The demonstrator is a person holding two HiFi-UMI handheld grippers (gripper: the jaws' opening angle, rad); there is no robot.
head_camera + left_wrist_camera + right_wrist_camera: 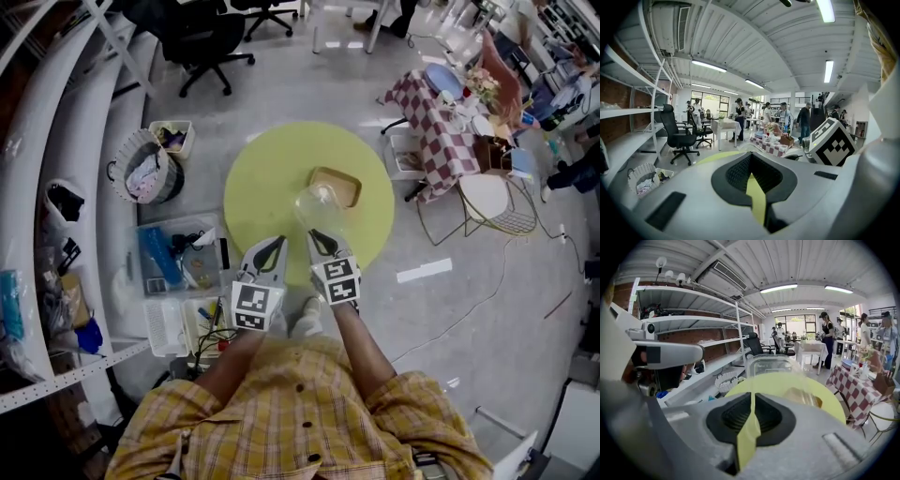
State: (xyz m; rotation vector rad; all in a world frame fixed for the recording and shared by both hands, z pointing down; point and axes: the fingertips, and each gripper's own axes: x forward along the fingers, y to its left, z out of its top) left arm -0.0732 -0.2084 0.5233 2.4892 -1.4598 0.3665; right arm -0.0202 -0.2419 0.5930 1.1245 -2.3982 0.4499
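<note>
Jaws pinch clear container (768,365); only right gripper view shows contact.

A grey polished floor (309,84) runs under a round yellow bench (272,187). White shelves (56,141) line the left side against a brick wall (693,301). Beyond the bench stand black office chairs (202,42). To the right are a checked-cloth table (441,127) and a white wire chair (487,202). A basket (145,173) and clear bins (178,258) sit by the shelves. The white ribbed ceiling (754,37) carries tube lights (828,71). Windows (710,101) brighten the far end, where people (740,115) stand near a white table (724,126).
</note>
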